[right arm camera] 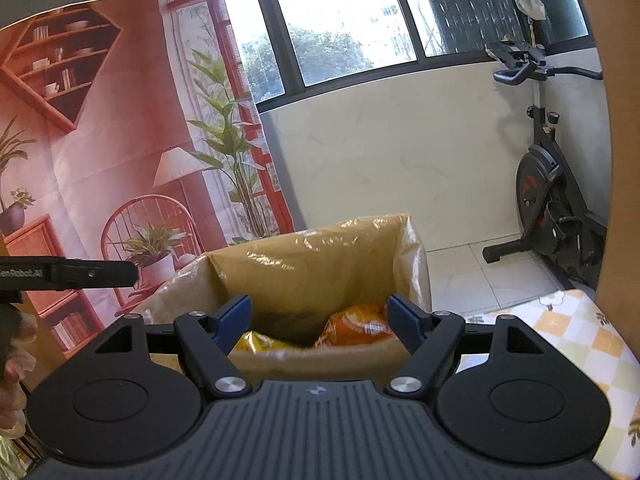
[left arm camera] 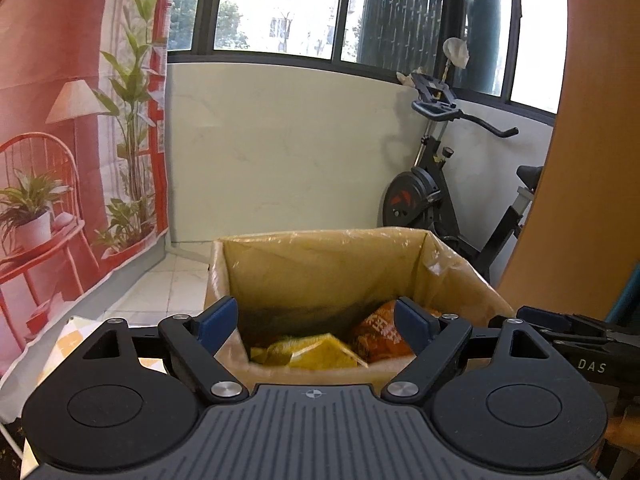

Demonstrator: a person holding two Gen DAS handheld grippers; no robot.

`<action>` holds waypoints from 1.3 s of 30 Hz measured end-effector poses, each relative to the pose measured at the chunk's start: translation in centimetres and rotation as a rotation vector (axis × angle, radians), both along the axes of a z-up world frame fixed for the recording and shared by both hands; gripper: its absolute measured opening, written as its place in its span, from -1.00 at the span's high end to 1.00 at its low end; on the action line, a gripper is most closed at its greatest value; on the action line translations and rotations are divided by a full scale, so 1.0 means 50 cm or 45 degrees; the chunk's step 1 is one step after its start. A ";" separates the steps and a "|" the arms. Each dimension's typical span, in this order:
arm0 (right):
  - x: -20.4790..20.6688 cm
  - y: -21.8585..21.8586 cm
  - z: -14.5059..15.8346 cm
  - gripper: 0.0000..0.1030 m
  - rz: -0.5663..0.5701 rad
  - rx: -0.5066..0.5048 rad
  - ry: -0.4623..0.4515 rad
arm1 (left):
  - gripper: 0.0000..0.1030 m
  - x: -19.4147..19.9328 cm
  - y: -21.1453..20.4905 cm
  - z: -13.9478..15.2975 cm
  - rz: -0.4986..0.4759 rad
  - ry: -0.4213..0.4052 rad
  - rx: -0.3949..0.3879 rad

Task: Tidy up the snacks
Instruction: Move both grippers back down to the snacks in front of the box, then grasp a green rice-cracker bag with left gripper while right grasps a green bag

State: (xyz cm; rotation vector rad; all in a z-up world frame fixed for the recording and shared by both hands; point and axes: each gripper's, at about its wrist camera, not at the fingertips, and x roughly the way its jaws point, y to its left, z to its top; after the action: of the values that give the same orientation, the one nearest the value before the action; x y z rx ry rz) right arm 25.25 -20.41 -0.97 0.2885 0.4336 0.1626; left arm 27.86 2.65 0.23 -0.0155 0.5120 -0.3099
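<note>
Snack bags, a yellow one (left arm camera: 310, 354) and an orange one (left arm camera: 380, 336), sit down in the plastic-lined cardboard box (left arm camera: 320, 264) just past both sets of jaws. Left gripper (left arm camera: 318, 322) and right gripper (right arm camera: 320, 320) both have jaws spread apart, empty.

Ahead of you a pale wall (left arm camera: 280, 152) runs under dark-framed windows (left arm camera: 276, 8) bright with daylight. To your left hangs a red backdrop (left arm camera: 60, 120) printed with a chair, lamp and plants. An exercise bike (left arm camera: 444, 184) stands in the right corner on the white tiled floor (left arm camera: 168, 288).
</note>
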 end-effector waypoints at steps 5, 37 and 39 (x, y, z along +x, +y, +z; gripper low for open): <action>-0.042 0.012 -0.017 -0.51 0.007 0.007 0.035 | -0.69 -0.046 0.012 -0.015 -0.009 0.017 -0.007; -0.215 0.130 -0.206 -0.51 0.226 -0.064 0.285 | -0.66 -0.174 0.012 -0.217 -0.080 0.271 -0.049; -0.213 0.141 -0.212 -0.50 0.248 -0.090 0.293 | -0.66 -0.174 0.008 -0.223 -0.081 0.278 -0.047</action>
State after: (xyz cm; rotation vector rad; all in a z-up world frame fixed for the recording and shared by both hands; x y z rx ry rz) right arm 14.59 -13.36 -11.59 0.1956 0.6948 0.3057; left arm 19.15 3.06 -10.94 -0.0695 0.7246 -0.3822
